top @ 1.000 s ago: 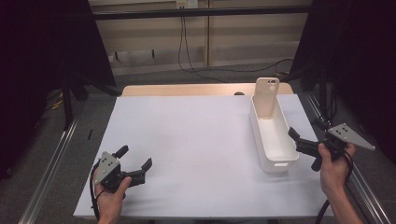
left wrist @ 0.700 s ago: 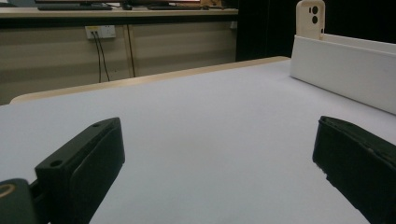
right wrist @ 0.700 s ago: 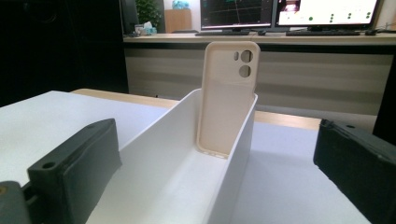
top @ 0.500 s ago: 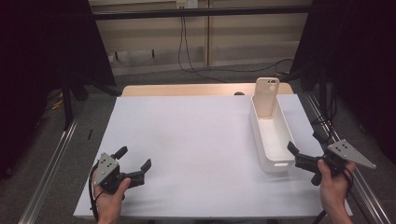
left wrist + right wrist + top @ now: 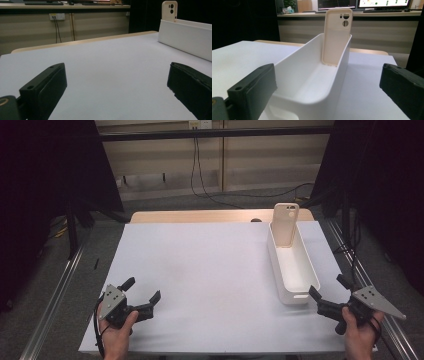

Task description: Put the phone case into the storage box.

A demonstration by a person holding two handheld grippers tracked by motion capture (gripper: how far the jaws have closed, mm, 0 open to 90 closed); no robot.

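With both tongs spread apart and empty, the right tongs (image 5: 331, 295) faced the white bin's (image 5: 300, 270) near end, where the phone case (image 5: 285, 224) leaned at the far wall, so reaching in seemed next, while the left tongs (image 5: 142, 293) idled on the table (image 5: 210, 270).

A large white sheet (image 5: 210, 280) covers the wooden table (image 5: 200, 216). Behind the table, black cables (image 5: 197, 165) hang from a wall socket (image 5: 196, 124). Metal rails (image 5: 52, 300) run along the floor beside the table. Two monitors (image 5: 362, 3) stand on a far desk.
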